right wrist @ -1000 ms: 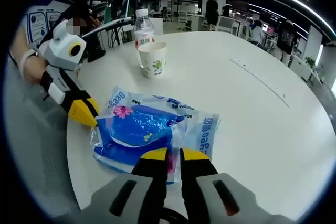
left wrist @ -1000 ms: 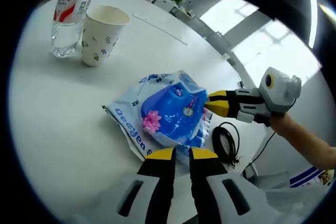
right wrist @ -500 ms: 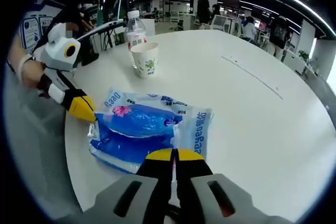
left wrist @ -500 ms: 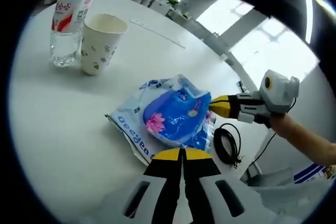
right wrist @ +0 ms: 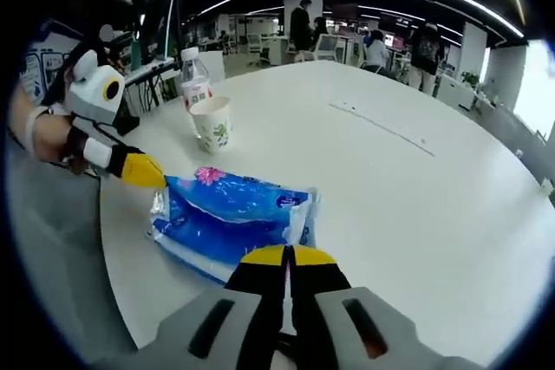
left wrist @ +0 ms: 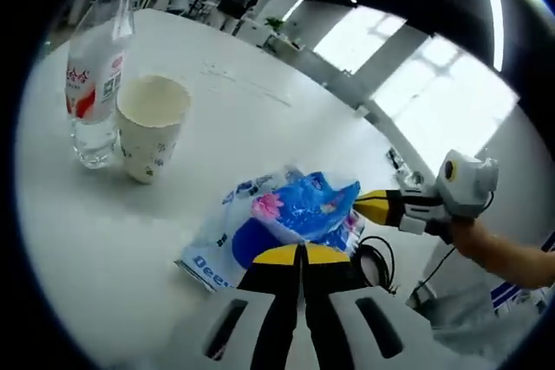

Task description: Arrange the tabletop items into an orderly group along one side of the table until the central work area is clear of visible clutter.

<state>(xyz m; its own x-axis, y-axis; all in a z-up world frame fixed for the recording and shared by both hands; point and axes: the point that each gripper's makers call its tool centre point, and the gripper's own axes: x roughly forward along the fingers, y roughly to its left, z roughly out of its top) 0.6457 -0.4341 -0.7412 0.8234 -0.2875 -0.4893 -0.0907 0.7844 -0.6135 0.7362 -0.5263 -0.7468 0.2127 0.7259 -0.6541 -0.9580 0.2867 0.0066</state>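
A blue plastic packet (left wrist: pixel 290 214) with a pink flower print lies bunched on the round white table (left wrist: pixel 260 101), and appears as a flatter packet (right wrist: pixel 227 218) in the right gripper view. My left gripper (left wrist: pixel 300 254) is shut on its near edge. My right gripper (left wrist: pixel 360 205) pinches the opposite end from the right. In the right gripper view, the right gripper (right wrist: pixel 289 256) is shut on the packet's near edge and the left gripper (right wrist: pixel 147 172) holds the far left corner. A paper cup (left wrist: pixel 149 134) stands beside a water bottle (left wrist: pixel 91 84), up-left of the packet.
A coil of black cable (left wrist: pixel 375 259) lies at the table's edge by the packet. The cup (right wrist: pixel 213 123) and bottle (right wrist: pixel 192 87) stand close to the table's left rim. People and desks fill the far background. A wide bare tabletop (right wrist: pixel 390 179) stretches to the right.
Both grippers' jaws closed fully on the packet's ends a second ago. Since then the packet has bunched up and narrowed between them, and it sits nearer the cup.
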